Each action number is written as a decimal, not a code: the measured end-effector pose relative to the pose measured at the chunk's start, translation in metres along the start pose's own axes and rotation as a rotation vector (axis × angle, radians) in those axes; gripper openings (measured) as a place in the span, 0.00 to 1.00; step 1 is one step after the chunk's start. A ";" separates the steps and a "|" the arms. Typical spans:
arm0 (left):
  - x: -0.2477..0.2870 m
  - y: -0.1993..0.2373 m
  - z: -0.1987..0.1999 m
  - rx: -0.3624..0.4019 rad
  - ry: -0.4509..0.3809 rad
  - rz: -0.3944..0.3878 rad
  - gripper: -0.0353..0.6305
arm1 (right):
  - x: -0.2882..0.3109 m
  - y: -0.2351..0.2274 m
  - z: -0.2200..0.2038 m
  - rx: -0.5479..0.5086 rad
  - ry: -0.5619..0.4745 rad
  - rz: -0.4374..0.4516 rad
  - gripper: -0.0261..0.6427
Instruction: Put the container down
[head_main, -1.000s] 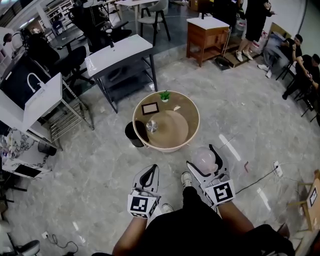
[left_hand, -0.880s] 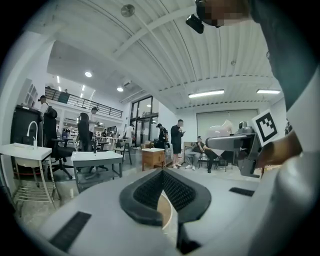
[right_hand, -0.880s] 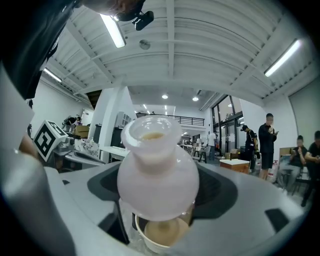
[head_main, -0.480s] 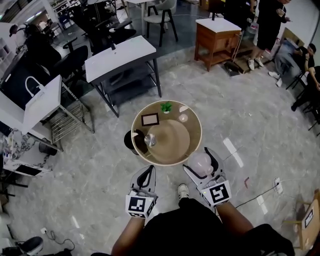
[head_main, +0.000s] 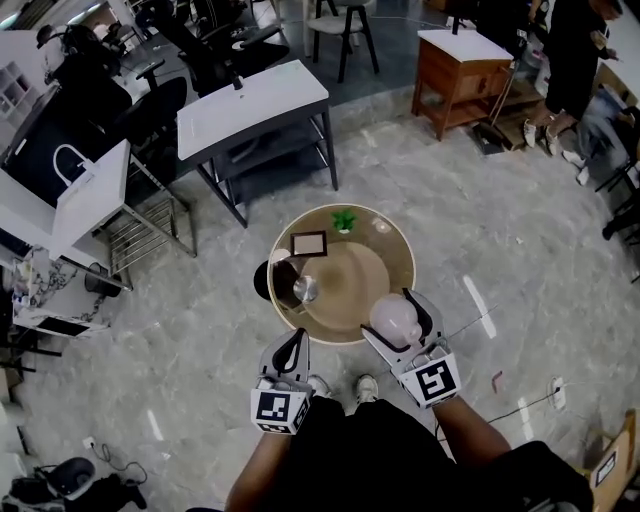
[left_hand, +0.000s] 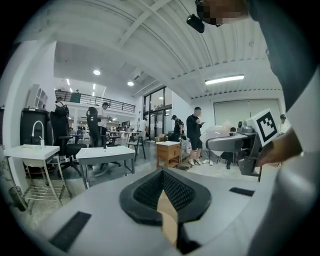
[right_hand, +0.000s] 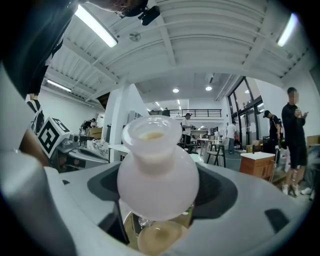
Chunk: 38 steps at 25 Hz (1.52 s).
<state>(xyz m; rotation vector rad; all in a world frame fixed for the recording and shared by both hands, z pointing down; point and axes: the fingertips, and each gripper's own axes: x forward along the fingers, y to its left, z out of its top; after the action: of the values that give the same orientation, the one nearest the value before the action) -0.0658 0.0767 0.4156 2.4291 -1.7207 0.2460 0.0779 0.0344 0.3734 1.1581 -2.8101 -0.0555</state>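
A frosted white, round-bellied container (head_main: 396, 318) with a short open neck sits between the jaws of my right gripper (head_main: 400, 312), which is shut on it. It hangs over the near right rim of the round beige table (head_main: 402, 262). In the right gripper view the container (right_hand: 157, 170) fills the middle, upright, with my right gripper (right_hand: 158, 196) clamped round its belly. My left gripper (head_main: 291, 352) is shut and holds nothing, just short of the table's near edge. In the left gripper view its dark pads (left_hand: 150, 192) meet at the tip.
On the table stand a small green plant (head_main: 344, 220), a picture frame (head_main: 309, 243), a metal cup (head_main: 305, 290) and a small glass dish (head_main: 381, 227). A dark bin (head_main: 262, 280) sits at its left. Beyond are a grey desk (head_main: 255, 100) and a wooden cabinet (head_main: 462, 65).
The table has come nearer as the person walked up to it. My right gripper with the container has moved from over the floor to over the table's near rim.
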 end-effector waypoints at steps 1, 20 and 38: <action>0.005 0.006 -0.002 -0.005 0.006 0.005 0.04 | 0.009 -0.003 -0.001 0.003 -0.001 0.004 0.64; 0.131 0.154 0.016 -0.009 0.039 -0.071 0.04 | 0.180 -0.047 -0.016 -0.012 0.054 -0.072 0.64; 0.217 0.184 -0.047 -0.021 0.089 -0.037 0.04 | 0.253 -0.095 -0.141 -0.016 0.268 -0.023 0.64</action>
<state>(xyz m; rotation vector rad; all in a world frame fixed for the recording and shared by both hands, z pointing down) -0.1708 -0.1728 0.5152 2.3945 -1.6319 0.3244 -0.0189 -0.2101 0.5272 1.1031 -2.5581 0.0709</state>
